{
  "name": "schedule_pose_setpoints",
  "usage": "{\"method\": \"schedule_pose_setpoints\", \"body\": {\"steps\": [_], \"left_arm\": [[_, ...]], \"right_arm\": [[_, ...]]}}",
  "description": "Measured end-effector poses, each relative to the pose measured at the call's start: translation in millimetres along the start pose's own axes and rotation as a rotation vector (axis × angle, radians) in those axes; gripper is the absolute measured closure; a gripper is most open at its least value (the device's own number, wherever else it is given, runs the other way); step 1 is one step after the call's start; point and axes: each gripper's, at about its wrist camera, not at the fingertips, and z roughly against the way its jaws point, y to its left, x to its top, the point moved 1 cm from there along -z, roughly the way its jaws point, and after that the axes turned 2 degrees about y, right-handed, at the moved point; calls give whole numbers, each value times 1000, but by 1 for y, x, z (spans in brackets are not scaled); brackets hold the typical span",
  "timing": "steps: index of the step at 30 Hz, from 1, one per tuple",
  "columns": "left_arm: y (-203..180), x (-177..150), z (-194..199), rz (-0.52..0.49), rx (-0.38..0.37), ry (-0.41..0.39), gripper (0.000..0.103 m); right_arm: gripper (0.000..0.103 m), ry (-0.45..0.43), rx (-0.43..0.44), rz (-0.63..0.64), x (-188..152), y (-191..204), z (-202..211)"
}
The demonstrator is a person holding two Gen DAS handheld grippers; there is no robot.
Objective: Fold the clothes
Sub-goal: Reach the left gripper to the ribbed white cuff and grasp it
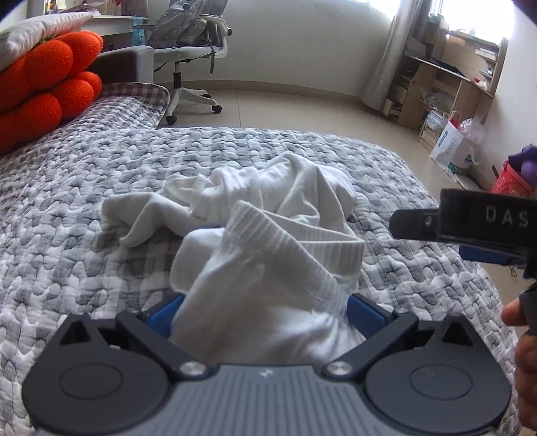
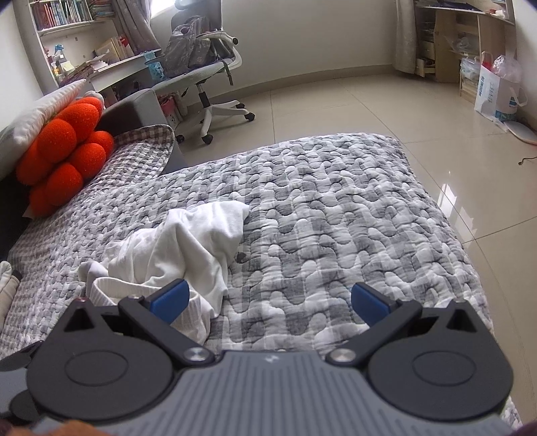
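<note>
A crumpled white garment (image 1: 268, 214) lies on the grey quilted bed cover (image 1: 84, 201). Its ribbed hem (image 1: 288, 244) rises toward the camera. My left gripper (image 1: 265, 315) is open, jaws wide apart, and a bunch of the white cloth fills the gap between the blue pads (image 1: 164, 315). In the right wrist view the same garment (image 2: 181, 248) lies left of centre. My right gripper (image 2: 270, 302) is open over bare quilt (image 2: 335, 218), its left pad just above the garment's edge. The right gripper (image 1: 419, 224) also shows side-on at the right edge of the left wrist view.
Orange round cushions (image 2: 67, 157) and a white pillow (image 1: 40, 30) sit at the bed's left end. An office chair (image 2: 208, 67) with a backpack stands on the tiled floor beyond. Shelves (image 1: 446, 77) and a paper bag (image 2: 496, 94) line the right wall. A person's hand (image 1: 523, 352) appears at the right edge.
</note>
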Motion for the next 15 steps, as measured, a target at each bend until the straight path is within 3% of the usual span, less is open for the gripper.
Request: {"method": "schedule_pose_setpoints", "body": {"steps": [15], "left_arm": [[-7, -4, -5, -24, 37, -4, 0]], "right_arm": [[0, 1, 14, -16, 2, -5, 2]]}}
